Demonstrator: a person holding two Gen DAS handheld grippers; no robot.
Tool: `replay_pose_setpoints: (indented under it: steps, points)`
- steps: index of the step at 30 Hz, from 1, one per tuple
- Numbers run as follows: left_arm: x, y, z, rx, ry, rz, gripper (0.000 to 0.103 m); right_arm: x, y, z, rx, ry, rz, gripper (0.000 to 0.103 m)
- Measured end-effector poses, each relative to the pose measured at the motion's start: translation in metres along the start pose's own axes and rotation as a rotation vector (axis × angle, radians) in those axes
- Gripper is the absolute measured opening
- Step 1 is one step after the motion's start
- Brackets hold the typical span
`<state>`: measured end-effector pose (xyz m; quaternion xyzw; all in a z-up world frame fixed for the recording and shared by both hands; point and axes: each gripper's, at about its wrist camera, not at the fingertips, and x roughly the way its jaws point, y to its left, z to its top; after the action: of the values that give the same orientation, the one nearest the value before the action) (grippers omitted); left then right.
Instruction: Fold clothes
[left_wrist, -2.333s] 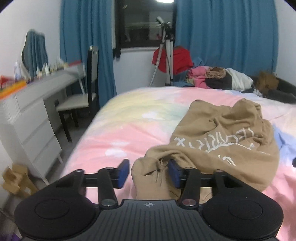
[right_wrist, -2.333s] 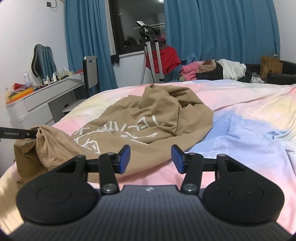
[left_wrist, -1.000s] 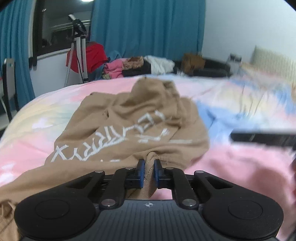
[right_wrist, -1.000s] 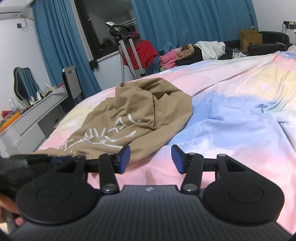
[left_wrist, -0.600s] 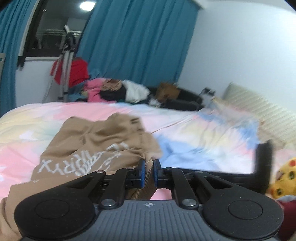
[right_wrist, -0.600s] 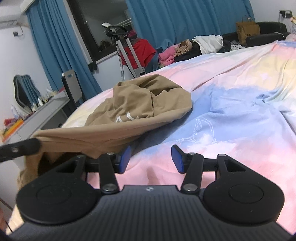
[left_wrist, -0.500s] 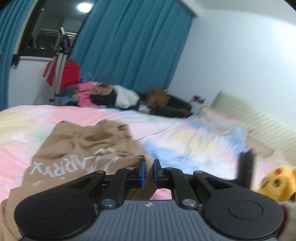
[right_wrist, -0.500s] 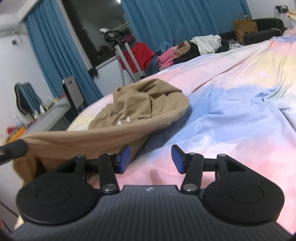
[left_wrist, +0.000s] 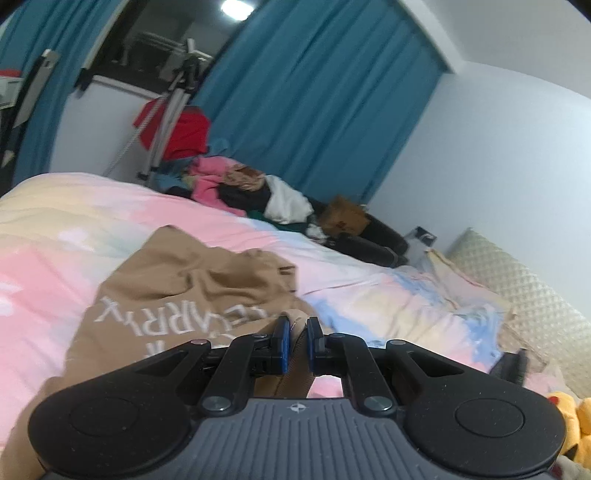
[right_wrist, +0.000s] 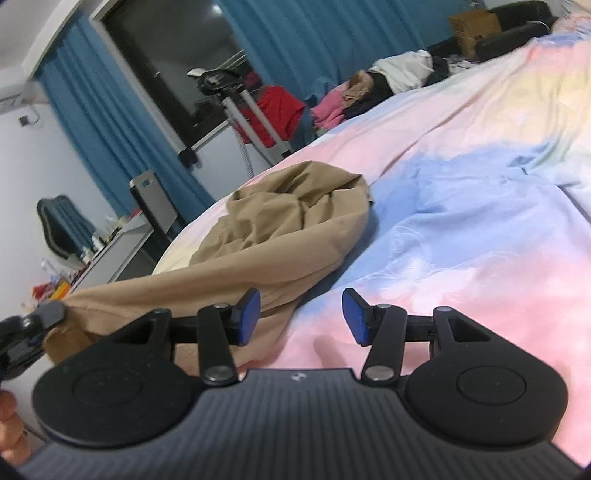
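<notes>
A tan shirt with white lettering (left_wrist: 177, 295) lies crumpled on the pastel bed cover (left_wrist: 55, 236). My left gripper (left_wrist: 296, 334) is shut on a fold of the shirt's near edge and holds it lifted above the bed. In the right wrist view the same tan shirt (right_wrist: 280, 236) stretches from its heap down to the left gripper (right_wrist: 40, 321) at the far left. My right gripper (right_wrist: 300, 314) is open and empty, just above the bed cover (right_wrist: 480, 229), with its left fingertip close to the shirt's near edge.
A heap of other clothes (left_wrist: 251, 188) lies past the far edge of the bed, beside a tripod with a red garment (left_wrist: 173, 122). A pillow (left_wrist: 517, 288) and a yellow plush toy (left_wrist: 576, 417) are at the right. A dresser and chair (right_wrist: 140, 221) stand left of the bed.
My left gripper closed on the shirt's near edge, lifted it and swung right across the bed. The shirt now stretches between heap and gripper. My right gripper stayed open and tilted.
</notes>
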<state>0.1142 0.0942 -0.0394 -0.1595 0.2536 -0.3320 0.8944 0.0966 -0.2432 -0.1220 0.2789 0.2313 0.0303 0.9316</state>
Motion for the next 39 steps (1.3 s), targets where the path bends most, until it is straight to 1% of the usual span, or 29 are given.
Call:
replay_pose_setpoints:
  steps: [6,12,16,22,26,28,30,36,39]
  points:
    - [0.002,0.011,0.002,-0.014,0.007,0.052,0.011,0.002,0.011,-0.004,-0.054,0.021,0.022,0.053]
    - [0.007,0.022,0.000,-0.020,0.019,0.118,0.011,0.005,0.010,-0.006,-0.046,0.041,0.035,0.053]
    - [0.011,0.025,-0.001,-0.010,0.029,0.177,0.012,0.006,0.009,-0.008,-0.043,0.053,0.039,0.053]
    - [0.029,0.037,-0.010,0.012,0.105,0.276,0.013,0.007,0.011,-0.011,-0.058,0.064,0.041,0.053]
    - [0.036,0.041,-0.015,0.019,0.144,0.309,0.017,0.008,0.012,-0.012,-0.065,0.072,0.040,0.053]
    - [0.035,0.040,-0.016,0.022,0.150,0.316,0.024,0.008,0.013,-0.012,-0.069,0.074,0.041,0.053]
    - [0.031,0.035,-0.014,0.030,0.154,0.332,0.041,0.008,0.014,-0.013,-0.071,0.075,0.043,0.053]
    - [0.002,0.013,-0.005,0.060,0.168,0.417,0.059,0.004,0.018,-0.013,-0.087,0.076,0.062,0.053]
    - [-0.023,0.002,-0.007,0.057,0.158,0.453,0.061,0.004,0.021,-0.016,-0.105,0.083,0.073,0.053]
